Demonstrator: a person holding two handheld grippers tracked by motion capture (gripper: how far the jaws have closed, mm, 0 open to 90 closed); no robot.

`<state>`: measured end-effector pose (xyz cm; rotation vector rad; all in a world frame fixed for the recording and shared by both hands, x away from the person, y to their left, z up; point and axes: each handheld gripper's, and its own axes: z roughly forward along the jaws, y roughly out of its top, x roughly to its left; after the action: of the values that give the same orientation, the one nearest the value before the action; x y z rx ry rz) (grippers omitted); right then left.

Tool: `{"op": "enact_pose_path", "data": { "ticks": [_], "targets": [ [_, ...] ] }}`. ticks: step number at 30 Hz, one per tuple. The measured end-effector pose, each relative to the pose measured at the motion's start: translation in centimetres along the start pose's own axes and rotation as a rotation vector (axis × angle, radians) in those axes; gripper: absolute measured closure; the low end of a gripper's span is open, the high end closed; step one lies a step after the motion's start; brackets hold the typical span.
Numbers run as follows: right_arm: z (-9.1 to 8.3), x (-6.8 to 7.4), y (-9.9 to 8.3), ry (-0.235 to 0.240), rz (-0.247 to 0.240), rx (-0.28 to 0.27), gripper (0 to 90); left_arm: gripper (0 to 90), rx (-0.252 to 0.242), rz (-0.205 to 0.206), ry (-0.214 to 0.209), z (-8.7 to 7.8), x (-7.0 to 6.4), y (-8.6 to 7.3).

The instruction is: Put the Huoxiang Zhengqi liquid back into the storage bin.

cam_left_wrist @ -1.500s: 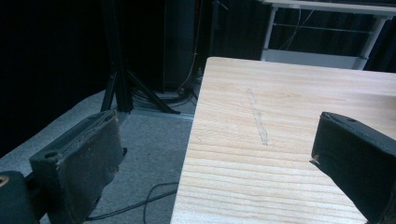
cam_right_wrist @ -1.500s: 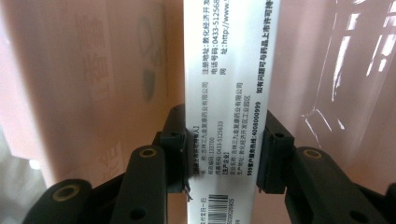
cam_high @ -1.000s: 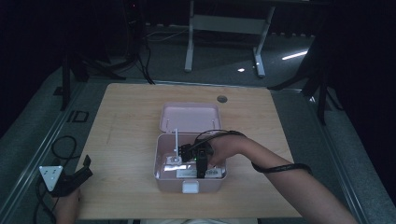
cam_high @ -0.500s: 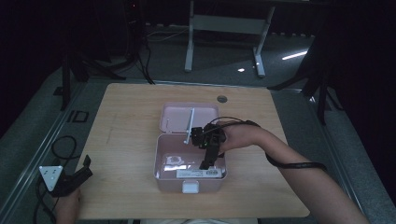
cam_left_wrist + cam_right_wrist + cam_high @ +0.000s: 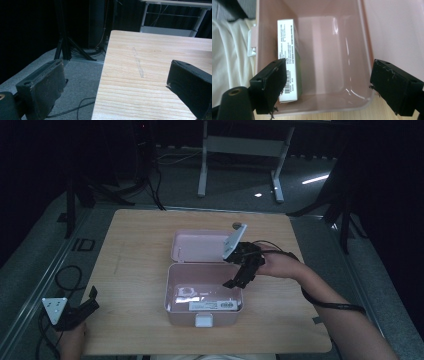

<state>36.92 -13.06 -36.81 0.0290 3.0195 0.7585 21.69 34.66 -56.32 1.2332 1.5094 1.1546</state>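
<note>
An open pink box (image 5: pixel 175 290) stands mid-table with its lid (image 5: pixel 197 247) laid flat behind it. A white printed carton (image 5: pixel 207 305) lies along the box's front wall; in the right gripper view the carton (image 5: pixel 287 55) sits by the left wall of the box (image 5: pixel 324 45). My right gripper (image 5: pixel 239 280) hovers over the box's right rim, open and empty, its jaws (image 5: pixel 324 87) wide apart above the box's inside. My left gripper (image 5: pixel 94 300) hangs off the table's front left corner, open with nothing between its jaws (image 5: pixel 112 87).
The wooden table (image 5: pixel 135 250) has bare room left and right of the box. A white latch (image 5: pixel 203 320) sticks out of the box's front. Tripod legs and cables (image 5: pixel 150 185) stand on the grey floor beyond the table; a cable (image 5: pixel 75 110) lies below its left edge.
My right gripper has lifted from low inside the box near the carton and moved right and back to above the right rim. The left gripper has not moved.
</note>
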Motion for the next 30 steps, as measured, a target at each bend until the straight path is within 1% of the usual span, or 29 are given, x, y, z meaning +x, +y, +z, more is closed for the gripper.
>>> {"op": "enact_pose_path", "data": {
  "ticks": [1, 2, 4, 6, 7, 8, 9, 11, 12, 13, 14, 17, 18, 19, 20, 21, 22, 23, 24, 25, 26, 28, 29, 30],
  "targets": [
    [-0.2, -0.1, -0.6, -0.006, 0.01, -0.022, 13.4, 2.1, 0.001, 0.0, 0.0, 0.0, 0.0, 0.0],
    [-0.3, -0.3, -1.7, -0.022, 0.031, -0.049, 13.4, 2.1, 0.001, -0.001, 0.0, 0.0, 0.0, 0.0],
    [-0.3, -0.5, -2.9, -0.045, 0.039, -0.077, 13.3, 2.1, 0.002, 0.001, 0.001, 0.0, 0.0, 0.0],
    [-0.3, -0.8, -4.0, -0.037, 0.065, -0.084, 13.3, 2.1, 0.001, 0.001, 0.001, 0.0, 0.0, 0.0],
    [-0.2, -0.9, -4.6, -0.052, 0.068, -0.094, 13.3, 2.1, 0.001, 0.001, 0.002, 0.0, 0.0, 0.0],
    [-0.2, -1.0, -5.2, -0.054, 0.082, -0.102, 13.3, 2.1, 0.002, 0.001, 0.001, 0.0, 0.0, 0.0],
    [-0.1, -1.2, -5.7, -0.043, 0.098, -0.108, 13.3, 2.1, 0.002, 0.001, 0.0, 0.0, 0.0, 0.0],
    [0.2, -1.5, -6.9, -0.047, 0.123, -0.122, 13.3, 2.1, 0.003, 0.002, 0.001, 0.0, 0.0, 0.0],
    [0.2, -1.5, -6.9, -0.047, 0.123, -0.122, 13.3, 2.1, 0.003, 0.002, 0.001, 0.0, 0.0, 0.0],
    [0.4, -1.7, -7.5, -0.042, 0.144, -0.13, 13.3, 2.1, 0.004, 0.003, 0.001, 0.0, 0.0, 0.0],
    [1.1, -2.1, -8.8, -0.055, 0.172, -0.125, 13.3, 2.1, 0.005, 0.002, 0.001, 0.0, 0.0, 0.0],
    [2.6, -2.7, -10.5, -0.072, 0.213, -0.115, 13.1, 2.1, 0.003, 0.001, 0.002, 0.0, 0.0, 0.0],
    [2.6, -2.7, -10.5, -0.072, 0.213, -0.115, 13.1, 2.1, 0.003, 0.001, 0.002, 0.0, 0.0, 0.0],
    [3.1, -2.9, -11.1, -0.088, 0.227, -0.114, 13.1, 2.1, 0.004, 0.001, 0.001, 0.0, 0.0, 0.0],
    [4.2, -3.3, -12.1, -0.122, 0.253, -0.12, 13.0, 2.1, 0.004, 0.002, 0.001, 0.0, 0.0, 0.0],
    [4.7, -3.4, -12.5, -0.147, 0.266, -0.13, 13.1, 2.1, 0.005, 0.002, 0.001, 0.0, 0.0, 0.0],
    [4.7, -3.4, -12.5, -0.147, 0.266, -0.13, 13.1, 2.1, 0.005, 0.002, 0.001, 0.0, 0.0, 0.0],
    [5.2, -3.5, -12.9, -0.173, 0.278, -0.141, 12.9, 2.1, 0.003, 0.001, 0.001, 0.0, 0.0, 0.0],
    [5.9, -3.7, -13.5, -0.203, 0.295, -0.158, 12.7, 2.1, 0.003, 0.001, 0.002, 0.0, 0.0, 0.0],
    [6.2, -3.8, -13.7, -0.225, 0.306, -0.17, 12.7, 2.1, 0.003, 0.0, 0.002, 0.0, 0.0, 0.0],
    [6.7, -3.8, -14.0, -0.264, 0.312, -0.187, 12.7, 2.1, 0.004, 0.001, 0.002, 0.0, 0.0, 0.0],
    [7.5, -3.8, -14.4, -0.302, 0.325, -0.219, 12.2, 2.1, 0.004, 0.002, 0.001, 0.0, 0.0, 0.0],
    [7.9, -3.7, -14.5, -0.334, 0.329, -0.242, 12.2, 2.1, 0.002, 0.001, 0.002, 0.0, 0.0, 0.0],
    [8.3, -3.6, -14.6, -0.354, 0.337, -0.265, 12.2, 2.1, 0.002, 0.001, 0.002, 0.0, 0.0, 0.0]
  ]
}}
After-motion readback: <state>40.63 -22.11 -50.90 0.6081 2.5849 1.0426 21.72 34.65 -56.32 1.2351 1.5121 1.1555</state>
